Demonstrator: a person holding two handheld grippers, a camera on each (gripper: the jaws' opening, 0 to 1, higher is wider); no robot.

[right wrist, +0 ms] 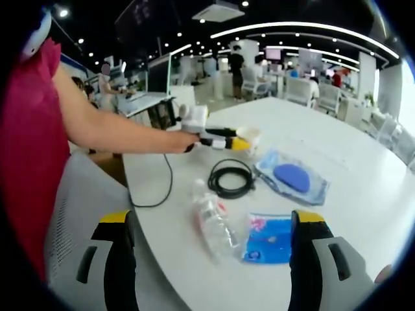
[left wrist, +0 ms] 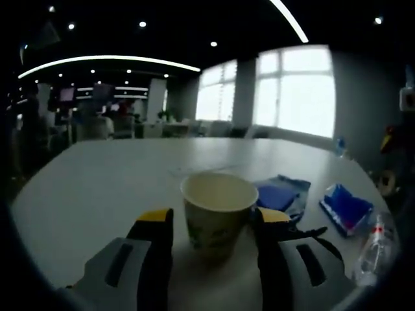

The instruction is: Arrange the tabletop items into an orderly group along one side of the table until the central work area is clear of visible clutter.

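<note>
A pale paper cup (left wrist: pixel 217 214) stands upright on the white table (left wrist: pixel 97 188), between the yellow-tipped jaws of my left gripper (left wrist: pixel 214 227). The jaws flank it and a gap shows on the left side. In the right gripper view the left gripper (right wrist: pixel 227 141) reaches in from the left to the cup (right wrist: pixel 249 135). My right gripper (right wrist: pixel 213 220) is wide open above a clear plastic bottle (right wrist: pixel 211 223) lying on its side. A blue packet (right wrist: pixel 269 236), a coiled black cable (right wrist: pixel 230 178) and a blue pouch (right wrist: pixel 292 178) lie close by.
The pouch (left wrist: pixel 282 194), packet (left wrist: pixel 347 207) and bottle (left wrist: pixel 373 249) sit right of the cup. A person's red sleeve (right wrist: pixel 26 129) and a white chair (right wrist: pixel 71 214) stand at the table's near edge (right wrist: pixel 139 214). A thin black cord (right wrist: pixel 165 188) trails off there.
</note>
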